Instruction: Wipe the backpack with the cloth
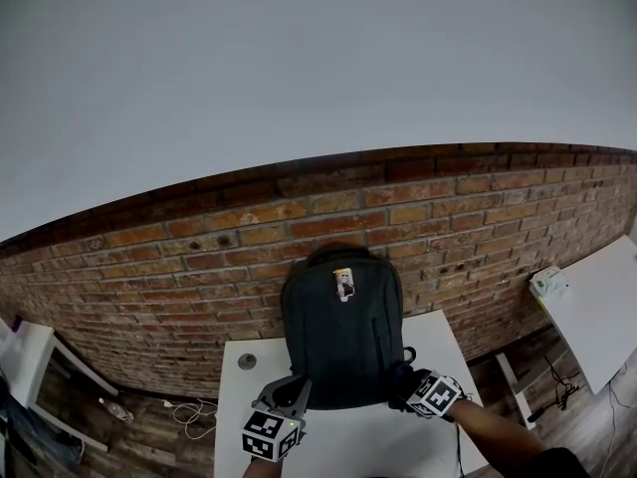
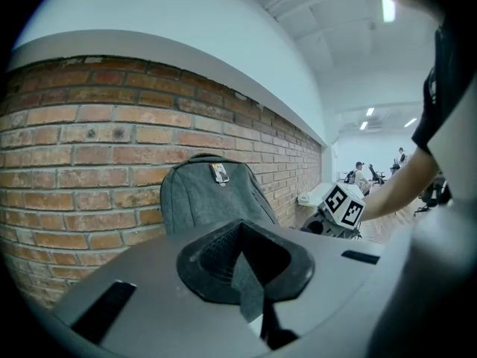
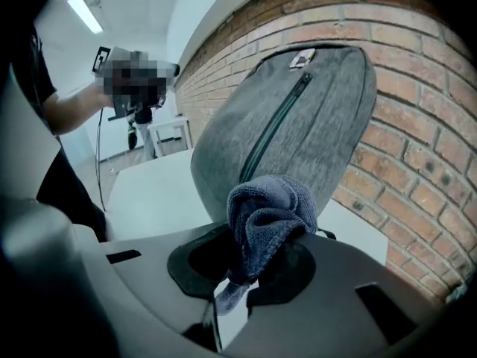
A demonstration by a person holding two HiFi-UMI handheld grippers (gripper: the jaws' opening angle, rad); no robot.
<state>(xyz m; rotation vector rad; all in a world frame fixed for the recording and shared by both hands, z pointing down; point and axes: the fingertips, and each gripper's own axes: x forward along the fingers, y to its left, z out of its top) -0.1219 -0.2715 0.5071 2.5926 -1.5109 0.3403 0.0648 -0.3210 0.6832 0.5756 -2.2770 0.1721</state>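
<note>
Right gripper [image 1: 403, 386] clamps cloth [image 3: 268, 215] at backpack [image 1: 343, 332] lower-right edge; left gripper [image 1: 291, 390] closed, empty, near lower-left corner.

Holds a bunched blue-grey cloth [image 3: 267, 213] in the right hand-held gripper [image 3: 240, 278] — just beside the upright grey backpack [image 3: 305, 125] (brick wall [image 3: 421, 151] behind) on the white bench [image 3: 153, 192].

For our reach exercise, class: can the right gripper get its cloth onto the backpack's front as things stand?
Probably yes. The right gripper, shut on the cloth, is close to the upright backpack on the table, and nothing stands between them.
</note>
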